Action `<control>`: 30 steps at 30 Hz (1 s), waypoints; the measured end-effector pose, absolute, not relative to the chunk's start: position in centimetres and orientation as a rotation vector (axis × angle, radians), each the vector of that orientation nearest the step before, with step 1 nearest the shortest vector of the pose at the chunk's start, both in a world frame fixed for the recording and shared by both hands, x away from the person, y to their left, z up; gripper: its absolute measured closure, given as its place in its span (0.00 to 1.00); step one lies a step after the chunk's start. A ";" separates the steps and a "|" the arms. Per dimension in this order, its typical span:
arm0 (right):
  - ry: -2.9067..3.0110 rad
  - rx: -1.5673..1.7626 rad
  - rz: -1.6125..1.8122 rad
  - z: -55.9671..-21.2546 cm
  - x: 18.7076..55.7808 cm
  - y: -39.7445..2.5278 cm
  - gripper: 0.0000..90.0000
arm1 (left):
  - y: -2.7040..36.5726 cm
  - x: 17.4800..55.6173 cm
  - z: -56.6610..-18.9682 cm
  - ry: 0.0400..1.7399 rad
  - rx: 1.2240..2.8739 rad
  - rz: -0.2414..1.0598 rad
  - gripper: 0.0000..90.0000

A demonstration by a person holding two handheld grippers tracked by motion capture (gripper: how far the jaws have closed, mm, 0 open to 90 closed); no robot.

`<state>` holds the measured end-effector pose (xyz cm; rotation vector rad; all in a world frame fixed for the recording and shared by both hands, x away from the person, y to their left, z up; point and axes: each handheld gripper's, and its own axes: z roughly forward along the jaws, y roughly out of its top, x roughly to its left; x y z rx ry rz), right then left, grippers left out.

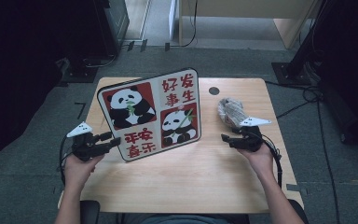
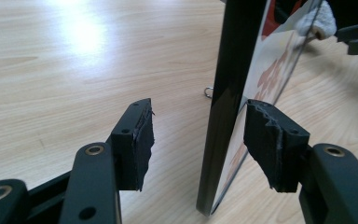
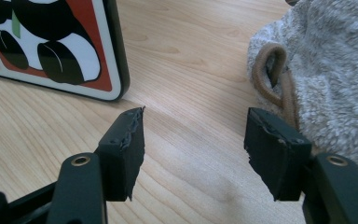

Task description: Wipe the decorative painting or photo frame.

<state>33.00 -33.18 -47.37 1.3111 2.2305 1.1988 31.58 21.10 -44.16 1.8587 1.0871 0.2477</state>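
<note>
A square board (image 1: 151, 114) printed with pandas and red Chinese characters stands upright on the wooden table (image 1: 191, 182). My left gripper (image 1: 114, 138) is open at the board's lower left corner. In the left gripper view it (image 2: 199, 119) straddles the board's black edge (image 2: 228, 93), with one pad well clear of the back and the other close to the printed face. My right gripper (image 1: 228, 139) is open and empty just in front of a fluffy grey pouch (image 1: 231, 111). In the right gripper view it (image 3: 193, 126) sits low over bare table, the pouch (image 3: 335, 70) and its tan cord loop (image 3: 265, 70) beside the right jaw.
A round cable hole (image 1: 214, 91) sits in the table behind the pouch. A small metal ring (image 2: 208, 92) shows behind the board. Dark stands and cables surround the table on the floor. The near half of the table is bare wood.
</note>
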 end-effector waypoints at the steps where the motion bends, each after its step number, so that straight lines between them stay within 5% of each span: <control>1: 2.234 1.315 1.196 -47.4 33.0 -33.1 0.43 | 21.1 31.6 -44.2 1.087 1.859 0.251 0.47; 30: 2.233 1.309 1.204 -48.2 32.7 -33.4 0.44 | 21.6 32.6 -44.6 1.110 1.866 0.323 0.48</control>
